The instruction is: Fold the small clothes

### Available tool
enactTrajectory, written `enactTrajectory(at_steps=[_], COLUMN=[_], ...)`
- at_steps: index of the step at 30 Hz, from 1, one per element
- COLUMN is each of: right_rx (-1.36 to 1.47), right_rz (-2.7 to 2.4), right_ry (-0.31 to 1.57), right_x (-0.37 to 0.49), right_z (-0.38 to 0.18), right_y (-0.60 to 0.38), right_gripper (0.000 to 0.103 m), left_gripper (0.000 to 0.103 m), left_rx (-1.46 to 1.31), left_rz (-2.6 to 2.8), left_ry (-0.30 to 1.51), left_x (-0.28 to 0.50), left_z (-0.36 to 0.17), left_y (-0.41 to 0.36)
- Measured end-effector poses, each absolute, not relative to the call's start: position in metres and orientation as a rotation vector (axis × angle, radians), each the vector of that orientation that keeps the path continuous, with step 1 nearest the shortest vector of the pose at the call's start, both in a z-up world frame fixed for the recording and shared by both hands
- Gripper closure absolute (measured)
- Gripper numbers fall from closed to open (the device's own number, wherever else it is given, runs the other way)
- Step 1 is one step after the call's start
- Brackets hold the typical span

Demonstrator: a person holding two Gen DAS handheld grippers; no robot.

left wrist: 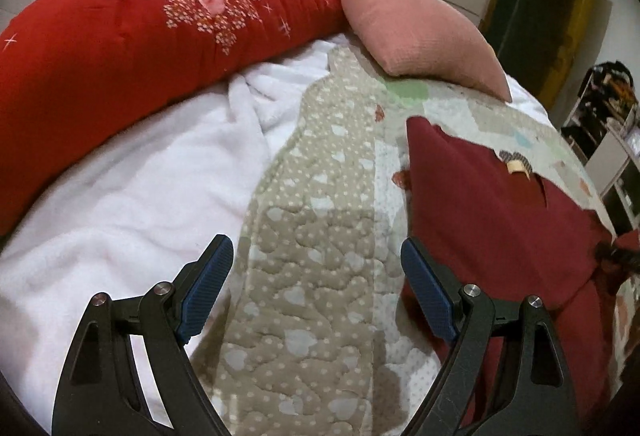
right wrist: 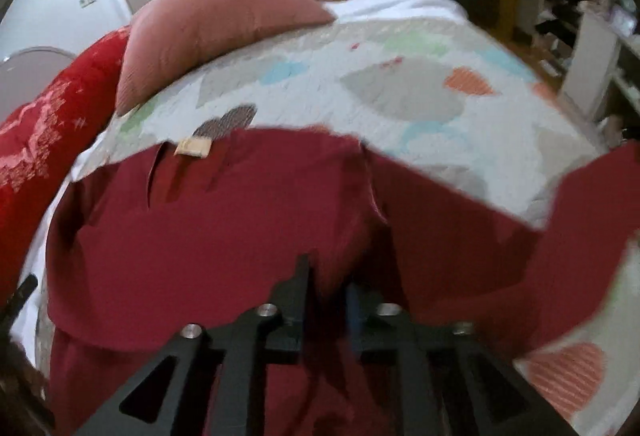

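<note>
One maroon garment (right wrist: 224, 236) lies on the quilt (left wrist: 316, 276) below the pink pillow (left wrist: 412, 36): limp, light. Right gripper (right wrist: 330, 288) pinches its fold; left gripper (left wrist: 316, 288) gapes, empty. Grab hems.

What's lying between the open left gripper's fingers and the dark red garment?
In the left wrist view, only the quilted bedspread shows between the left gripper and the dark red garment to its right; nothing else lies there.

No readable text anywhere — tan tag (right wrist: 195, 147) on dark red garment (right wrist: 208, 236) too blurred.
</note>
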State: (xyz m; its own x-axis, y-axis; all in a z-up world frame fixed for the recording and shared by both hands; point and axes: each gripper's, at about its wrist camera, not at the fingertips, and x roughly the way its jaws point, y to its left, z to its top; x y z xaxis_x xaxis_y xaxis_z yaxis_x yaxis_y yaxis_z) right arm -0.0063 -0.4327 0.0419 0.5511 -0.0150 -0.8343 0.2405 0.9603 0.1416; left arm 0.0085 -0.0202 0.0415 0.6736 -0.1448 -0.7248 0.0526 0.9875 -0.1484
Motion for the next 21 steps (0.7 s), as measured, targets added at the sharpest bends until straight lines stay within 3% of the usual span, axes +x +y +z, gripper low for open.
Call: enactTrajectory(at_steps=[1, 2, 8, 13, 21], right_rx=[0.237, 0.226, 0.250, 0.230, -0.128], right_rz=[-0.187, -0.225, -0.150, 0.196, 0.521], right_ry=[0.945, 0.893, 0.803, 0.827, 0.934], right_x=[-0.012, -0.022, -0.029, 0.014, 0.080], right_z=[0.051, 0.064, 0.097, 0.095, 0.055], right_y=[-0.433, -0.434, -0.420, -0.347, -0.208], right_gripper=[0.062, 0.056, 0.056, 0.056, 0.056], left_gripper=[0.017, 0.017, 0.017, 0.017, 0.017], left_rx=[-0.112, -0.103, -0.076, -0.092, -0.096], left_rz=[-0.111, -0.108, -0.086, -0.076, -0.065], left_ry=[0.828, 0.834, 0.869, 0.885, 0.917], left_x=[0.009, 0.009, 0.011, 0.014, 0.021], left_z=[0.040, 0.039, 0.029, 0.024, 0.017], left_y=[-0.022, -0.023, -0.028, -0.024, -0.022])
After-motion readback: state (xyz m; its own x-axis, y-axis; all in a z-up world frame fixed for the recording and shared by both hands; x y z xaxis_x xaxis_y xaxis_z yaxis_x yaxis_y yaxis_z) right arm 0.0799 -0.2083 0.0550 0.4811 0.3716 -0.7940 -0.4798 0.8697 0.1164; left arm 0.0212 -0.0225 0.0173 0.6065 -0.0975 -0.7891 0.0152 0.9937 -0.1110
